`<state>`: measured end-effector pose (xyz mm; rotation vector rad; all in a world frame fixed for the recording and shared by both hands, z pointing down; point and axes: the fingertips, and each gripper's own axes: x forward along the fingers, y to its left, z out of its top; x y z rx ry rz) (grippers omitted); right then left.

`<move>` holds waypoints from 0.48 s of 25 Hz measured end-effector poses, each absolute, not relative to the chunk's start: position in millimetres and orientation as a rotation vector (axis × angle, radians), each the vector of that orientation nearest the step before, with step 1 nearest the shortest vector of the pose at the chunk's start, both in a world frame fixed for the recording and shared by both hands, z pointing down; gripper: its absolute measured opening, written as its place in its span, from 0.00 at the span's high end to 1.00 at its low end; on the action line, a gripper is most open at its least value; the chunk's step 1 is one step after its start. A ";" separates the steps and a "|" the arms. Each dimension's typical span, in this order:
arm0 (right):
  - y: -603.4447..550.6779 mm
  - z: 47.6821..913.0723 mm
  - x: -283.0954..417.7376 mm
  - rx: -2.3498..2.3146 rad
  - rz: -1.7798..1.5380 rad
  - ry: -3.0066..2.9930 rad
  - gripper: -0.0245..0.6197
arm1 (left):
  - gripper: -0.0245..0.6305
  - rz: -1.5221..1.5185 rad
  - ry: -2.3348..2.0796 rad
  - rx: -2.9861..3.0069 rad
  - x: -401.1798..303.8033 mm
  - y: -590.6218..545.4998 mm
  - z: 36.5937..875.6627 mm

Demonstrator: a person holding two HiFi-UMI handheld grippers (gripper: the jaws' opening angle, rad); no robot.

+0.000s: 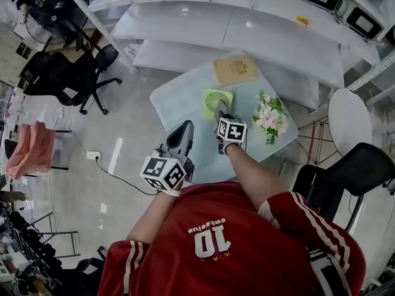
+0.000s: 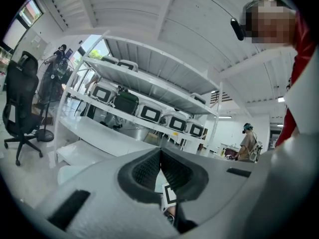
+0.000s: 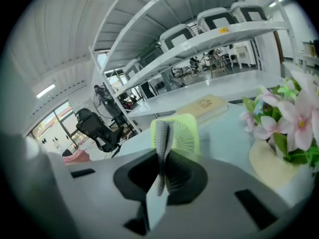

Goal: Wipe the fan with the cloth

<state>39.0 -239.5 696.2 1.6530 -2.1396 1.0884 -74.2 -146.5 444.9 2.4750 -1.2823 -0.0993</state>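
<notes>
The table [image 1: 179, 103] holds the fan [image 1: 218, 102], book [image 1: 235, 69] behind it, flowers [image 1: 270, 117] right.

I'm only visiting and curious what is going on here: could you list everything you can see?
table: one, pale blue, centre
fan: one, green, on the table
book: one, tan, table's far edge
flowers: one bunch, pink and white, table's right side
cloth: one, grey, in front of the fan
shelving: white, behind the table
office chairs: two, black, left and right
pink fabric: one, far left
left gripper: grey, shut, empty
right gripper: grey, shut on the cloth
</notes>
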 end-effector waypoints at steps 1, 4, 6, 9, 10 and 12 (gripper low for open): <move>-238.3 697.0 31.6 1.631 1.069 -2.161 0.93 | 0.95 -0.097 -1.295 2.464 -77.5 -146.9 445.8; -238.6 701.1 21.4 1.596 1.071 -2.195 0.93 | 0.95 -0.090 -1.335 2.439 -87.7 -147.0 448.6; -238.2 708.0 22.3 1.587 1.092 -2.189 0.93 | 0.95 -0.090 -1.361 2.416 -94.2 -146.5 452.5; -241.1 712.1 20.6 1.576 1.092 -2.212 0.93 | 0.95 -0.088 -1.400 2.390 -103.2 -148.0 456.0; -243.9 710.1 19.4 1.590 1.095 -2.227 0.93 | 0.95 -0.085 -1.412 2.388 -106.2 -149.3 455.4; -251.9 701.9 14.7 1.612 1.088 -2.265 0.94 | 0.95 -0.083 -1.432 2.380 -111.3 -151.9 454.4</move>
